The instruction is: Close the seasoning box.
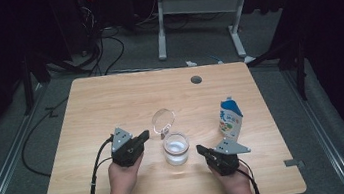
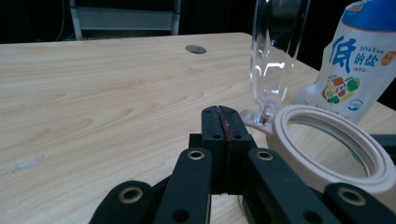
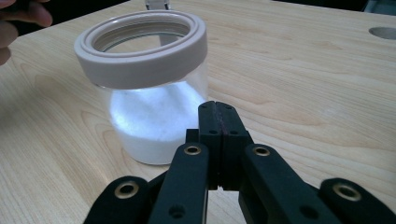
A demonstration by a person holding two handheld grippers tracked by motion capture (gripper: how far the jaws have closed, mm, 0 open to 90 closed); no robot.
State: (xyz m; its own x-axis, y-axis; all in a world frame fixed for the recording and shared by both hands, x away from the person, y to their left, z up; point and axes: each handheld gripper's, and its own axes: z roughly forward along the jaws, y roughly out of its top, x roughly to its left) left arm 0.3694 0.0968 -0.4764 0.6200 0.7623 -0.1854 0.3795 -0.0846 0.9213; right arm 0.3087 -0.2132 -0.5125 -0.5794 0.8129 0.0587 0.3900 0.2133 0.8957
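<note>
Left gripper (image 1: pixel 143 137): jaws pressed together on nothing, tips just beside the jar (image 1: pixel 176 149), on its left. Right gripper (image 1: pixel 202 150): jaws likewise closed flat, nothing between them, tips close to the jar's right side. Jar: clear glass, pale ring at the mouth, white powder inside (about half full), standing upright on the wooden table (image 1: pixel 110 100) between both grippers. Lid (image 1: pixel 163 120): clear, hinged, tipped open behind the jar. Pouch (image 1: pixel 230 118): blue and white, upright, right of the jar.
</note>
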